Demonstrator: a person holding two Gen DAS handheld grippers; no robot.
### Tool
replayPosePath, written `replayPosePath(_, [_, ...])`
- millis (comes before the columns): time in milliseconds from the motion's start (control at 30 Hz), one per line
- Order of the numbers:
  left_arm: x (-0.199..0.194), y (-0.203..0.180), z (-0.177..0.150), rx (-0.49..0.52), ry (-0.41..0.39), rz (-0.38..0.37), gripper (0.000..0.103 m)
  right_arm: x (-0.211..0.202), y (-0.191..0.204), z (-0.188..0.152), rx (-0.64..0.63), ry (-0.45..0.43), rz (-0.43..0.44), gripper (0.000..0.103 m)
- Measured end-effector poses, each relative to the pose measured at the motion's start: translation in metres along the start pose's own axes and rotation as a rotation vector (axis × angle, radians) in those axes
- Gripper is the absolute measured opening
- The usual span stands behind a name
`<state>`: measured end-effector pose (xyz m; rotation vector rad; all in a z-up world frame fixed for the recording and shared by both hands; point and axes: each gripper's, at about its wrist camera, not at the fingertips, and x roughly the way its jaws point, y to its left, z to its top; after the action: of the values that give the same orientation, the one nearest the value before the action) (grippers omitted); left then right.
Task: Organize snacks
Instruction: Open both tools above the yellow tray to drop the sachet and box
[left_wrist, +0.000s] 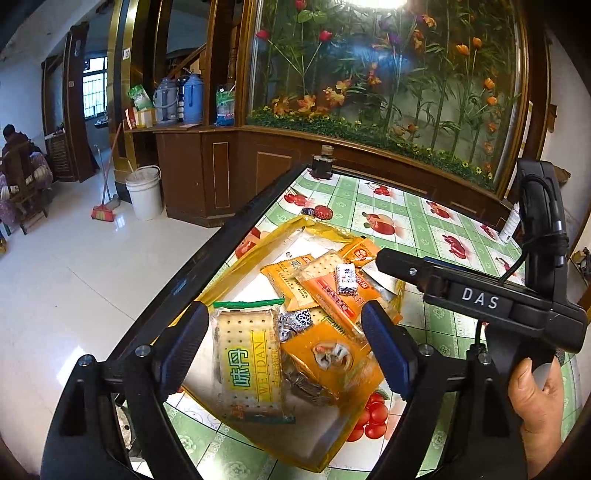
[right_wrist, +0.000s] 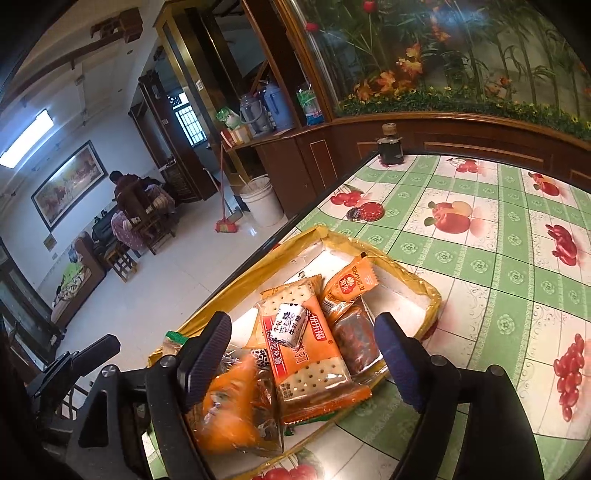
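A shallow white tray with a yellow taped rim sits near the table's left edge, full of snack packets. My left gripper is open above its near end, over a green cracker pack and an orange packet. My right gripper is open and empty above an orange cracker pack, with a small white candy lying on the pack. A dark snack bar and a small orange sachet lie beside it. The right gripper's body shows in the left wrist view.
The table has a green fruit-print cloth. A dark jar stands at the far edge and a red lid lies near the tray. A wooden cabinet with a flower display stands behind. A white bucket and broom are on the floor at left.
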<state>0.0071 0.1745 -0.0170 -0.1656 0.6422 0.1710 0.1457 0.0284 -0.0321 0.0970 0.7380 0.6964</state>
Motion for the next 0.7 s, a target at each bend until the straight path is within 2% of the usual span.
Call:
replayPosePath(300, [-0.015,-0.005,0.002,-0.005,-0.023,0.007,0.085,-0.035,0.001,-0.005,-0.01,-0.038,0.007,0.085])
replayPosePath(700, [-0.031,-0.014,-0.003,0.007,-0.036,0.024,0.085,-0.079,-0.002,-0.026,-0.046,-0.081,-0.039,0.087])
